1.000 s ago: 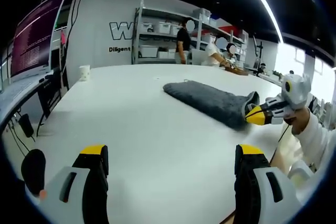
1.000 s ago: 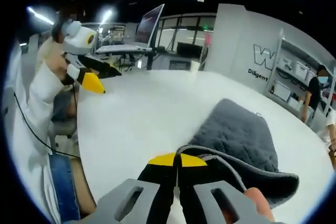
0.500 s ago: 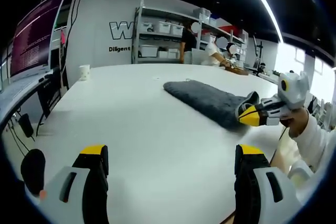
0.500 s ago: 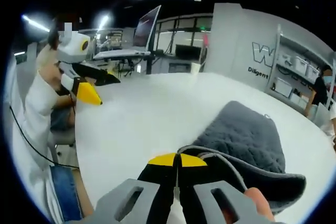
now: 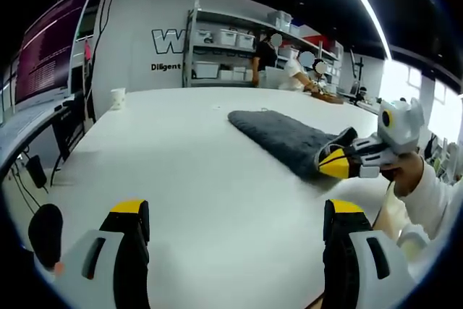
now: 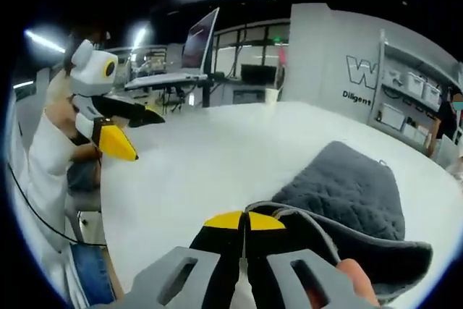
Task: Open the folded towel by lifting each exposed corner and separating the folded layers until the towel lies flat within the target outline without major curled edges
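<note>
On the table (image 5: 188, 179), my right gripper (image 6: 244, 223) clamped on towel (image 6: 347, 193) corner, left gripper (image 5: 235, 211) wide open, holding nothing.

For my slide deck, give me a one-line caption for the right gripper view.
Right gripper, jaws shut, pinches and lifts a corner of the dark grey quilted towel above the white table.
</note>
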A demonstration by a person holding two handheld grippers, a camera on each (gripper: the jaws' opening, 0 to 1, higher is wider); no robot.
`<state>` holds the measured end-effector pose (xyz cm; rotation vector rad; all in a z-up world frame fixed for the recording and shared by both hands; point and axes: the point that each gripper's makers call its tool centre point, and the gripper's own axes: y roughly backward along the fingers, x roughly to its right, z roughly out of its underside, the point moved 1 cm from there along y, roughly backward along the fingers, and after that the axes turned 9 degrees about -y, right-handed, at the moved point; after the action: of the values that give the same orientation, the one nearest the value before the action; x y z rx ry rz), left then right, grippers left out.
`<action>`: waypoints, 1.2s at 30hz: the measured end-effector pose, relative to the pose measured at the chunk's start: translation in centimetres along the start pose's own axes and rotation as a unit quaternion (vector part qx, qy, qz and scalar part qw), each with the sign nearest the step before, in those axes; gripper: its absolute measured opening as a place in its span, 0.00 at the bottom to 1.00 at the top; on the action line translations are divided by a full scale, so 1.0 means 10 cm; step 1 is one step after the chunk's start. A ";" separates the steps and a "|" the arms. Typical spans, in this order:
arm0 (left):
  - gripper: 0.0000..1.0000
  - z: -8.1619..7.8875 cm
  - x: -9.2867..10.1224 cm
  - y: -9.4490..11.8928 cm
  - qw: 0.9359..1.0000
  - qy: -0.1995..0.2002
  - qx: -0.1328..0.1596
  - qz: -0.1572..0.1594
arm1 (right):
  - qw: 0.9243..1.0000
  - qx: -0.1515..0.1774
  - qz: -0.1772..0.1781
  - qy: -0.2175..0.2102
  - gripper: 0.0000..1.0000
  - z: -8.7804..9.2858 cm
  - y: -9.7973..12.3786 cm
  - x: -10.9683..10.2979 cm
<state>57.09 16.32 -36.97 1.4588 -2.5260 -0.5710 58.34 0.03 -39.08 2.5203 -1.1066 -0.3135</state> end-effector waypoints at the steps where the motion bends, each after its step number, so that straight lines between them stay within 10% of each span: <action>1: 0.99 0.00 -0.01 0.00 1.000 0.001 0.000 -0.001 | 1.000 0.000 0.000 0.000 0.00 0.00 -0.01 -0.01; 22: 0.99 0.00 -0.03 0.02 1.000 0.003 -0.001 -0.004 | 1.000 -0.014 -0.008 0.016 0.00 0.06 0.08 -0.05; 36: 0.99 -0.01 -0.01 -0.02 1.000 -0.002 -0.005 -0.002 | 0.999 0.004 0.012 0.033 0.10 0.05 0.64 0.02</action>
<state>57.31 16.28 -36.92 1.4609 -2.5206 -0.5852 54.10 -4.26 -36.91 2.5026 -1.1134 -0.2182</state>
